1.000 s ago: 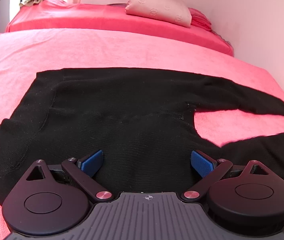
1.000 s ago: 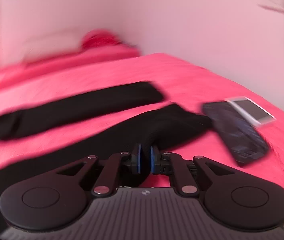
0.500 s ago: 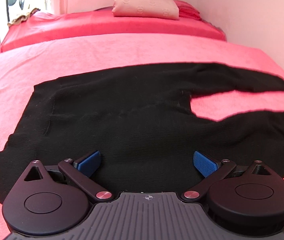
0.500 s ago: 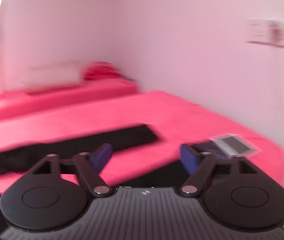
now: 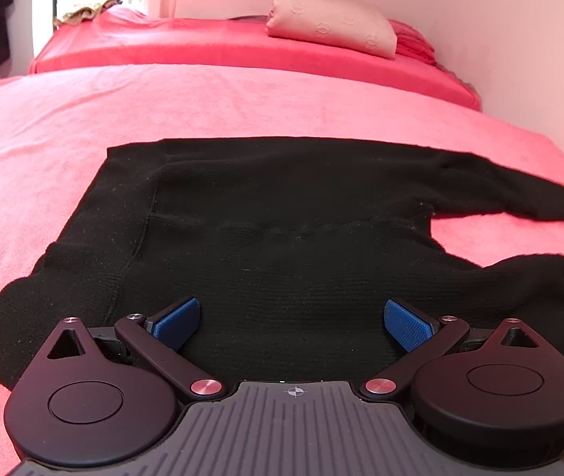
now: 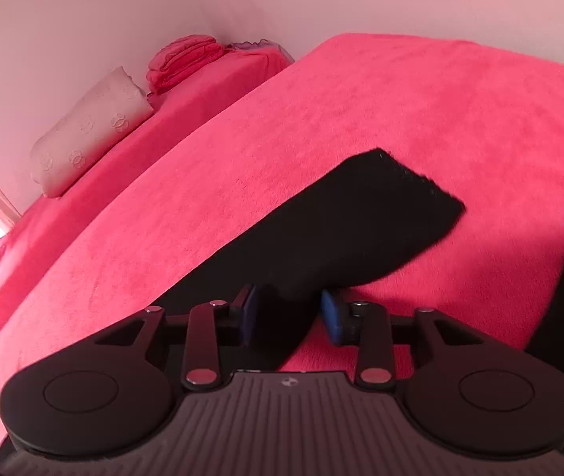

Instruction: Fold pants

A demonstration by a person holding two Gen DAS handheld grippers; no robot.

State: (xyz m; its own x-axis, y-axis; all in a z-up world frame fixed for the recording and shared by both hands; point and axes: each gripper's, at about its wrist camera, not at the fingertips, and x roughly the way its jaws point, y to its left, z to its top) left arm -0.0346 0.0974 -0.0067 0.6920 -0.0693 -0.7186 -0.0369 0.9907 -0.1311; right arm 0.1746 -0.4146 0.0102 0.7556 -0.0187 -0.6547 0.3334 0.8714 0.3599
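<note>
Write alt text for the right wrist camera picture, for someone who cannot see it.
A gripper closes around one leg of black pants lying on a pink bedspread, its blue pads either side of the cloth. A pale pillow rests by the wall behind.

Matt black knit pants (image 5: 282,238) lie on fuzzy pink terry bedcover (image 5: 162,99).

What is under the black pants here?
The black pants lie spread on the pink blanket covering the bed. Whatever sits beneath the fabric itself is covered and cannot be seen.
</note>
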